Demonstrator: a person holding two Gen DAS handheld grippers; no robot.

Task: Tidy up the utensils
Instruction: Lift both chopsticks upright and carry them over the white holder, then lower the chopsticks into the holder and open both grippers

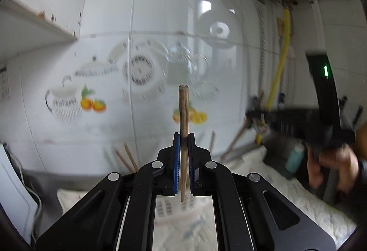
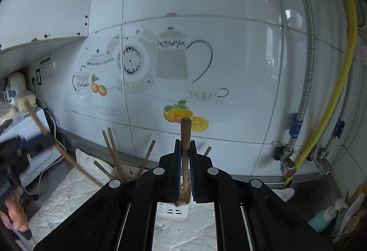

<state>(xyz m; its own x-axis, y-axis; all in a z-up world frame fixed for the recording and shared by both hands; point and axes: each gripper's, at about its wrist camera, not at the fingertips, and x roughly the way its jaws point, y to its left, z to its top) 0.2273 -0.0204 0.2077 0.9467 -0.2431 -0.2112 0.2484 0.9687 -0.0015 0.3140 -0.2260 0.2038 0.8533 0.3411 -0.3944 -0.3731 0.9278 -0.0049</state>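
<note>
I'm clamping one chopstick (image 1: pixel 183 136) upright in each claw (image 1: pixel 183 138), right claw (image 2: pixel 185 147) too; I'm judging the holder (image 2: pixel 128 173) needs straight, slow drops.

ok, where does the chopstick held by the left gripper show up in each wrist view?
Left wrist: chopstick dead centre, upright, clamped in the left gripper jaws.
Right wrist: far left, tilted and blurred; the centre one is the second chopstick, held by the right gripper.
Shared landmark: sliced-orange wall decal.
</note>
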